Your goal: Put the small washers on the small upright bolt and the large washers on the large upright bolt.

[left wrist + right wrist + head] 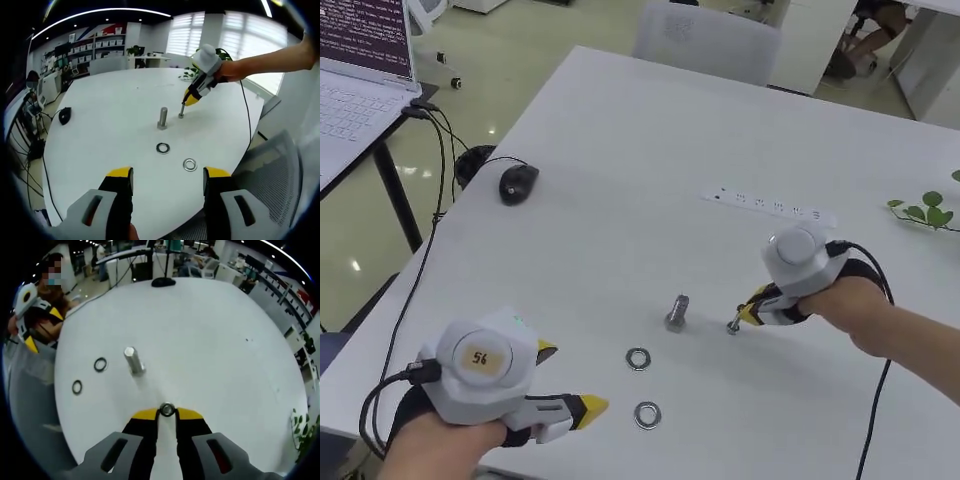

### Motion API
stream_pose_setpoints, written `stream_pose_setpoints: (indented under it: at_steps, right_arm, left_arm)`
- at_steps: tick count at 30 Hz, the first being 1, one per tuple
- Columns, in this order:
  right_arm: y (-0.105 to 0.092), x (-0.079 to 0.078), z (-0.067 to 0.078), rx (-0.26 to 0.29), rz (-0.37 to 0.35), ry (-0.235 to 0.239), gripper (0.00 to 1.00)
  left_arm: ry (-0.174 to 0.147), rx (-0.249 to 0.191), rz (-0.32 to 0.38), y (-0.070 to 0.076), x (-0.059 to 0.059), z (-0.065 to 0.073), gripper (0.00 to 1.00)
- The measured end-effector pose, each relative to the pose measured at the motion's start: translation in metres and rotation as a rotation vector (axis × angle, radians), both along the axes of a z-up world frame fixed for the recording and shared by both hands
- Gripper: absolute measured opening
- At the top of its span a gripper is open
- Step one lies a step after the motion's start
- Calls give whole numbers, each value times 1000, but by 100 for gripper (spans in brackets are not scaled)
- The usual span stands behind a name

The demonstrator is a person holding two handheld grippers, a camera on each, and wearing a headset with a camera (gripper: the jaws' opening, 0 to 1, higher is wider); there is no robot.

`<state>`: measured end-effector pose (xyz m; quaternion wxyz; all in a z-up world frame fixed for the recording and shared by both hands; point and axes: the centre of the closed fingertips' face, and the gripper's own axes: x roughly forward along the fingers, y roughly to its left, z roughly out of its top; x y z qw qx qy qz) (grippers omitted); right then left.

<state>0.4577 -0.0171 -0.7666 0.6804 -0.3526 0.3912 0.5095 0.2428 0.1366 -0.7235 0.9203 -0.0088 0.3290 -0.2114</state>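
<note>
Finds right gripper [167, 413] clamped on small washer [167, 409], small bolt [733, 325] just below its tips. Finds left gripper [167, 172] spread apart; nearer large washer [190, 164], farther large washer [163, 148] ahead, large bolt [163, 118] beyond.

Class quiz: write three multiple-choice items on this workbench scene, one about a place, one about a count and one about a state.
1. Where are the right tool tips?
A) over the mouse
B) at the small bolt
C) on the power strip

2. How many washers lie loose on the table?
A) one
B) two
C) four

3. How do the left tool jaws stand?
A) apart, holding nothing
B) shut on a washer
C) shut on the large bolt

Answers:
1 B: in the right gripper view the tips pinch what looks like a small washer, right at the bolt's top.
2 B: two rings lie flat, one nearer the person.
3 A: bare table shows between the tips.
</note>
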Motion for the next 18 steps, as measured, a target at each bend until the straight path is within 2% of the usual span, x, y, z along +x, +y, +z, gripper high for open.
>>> stream_pose_setpoints:
  at_steps: [13, 18]
  right_arm:
    - [1, 1, -15, -31, -4, 14, 14]
    - [1, 0, -27, -50, -20, 26, 14]
  left_arm:
    - [6, 1, 7, 3, -2, -2, 56]
    - [5, 3, 7, 4, -1, -1, 56]
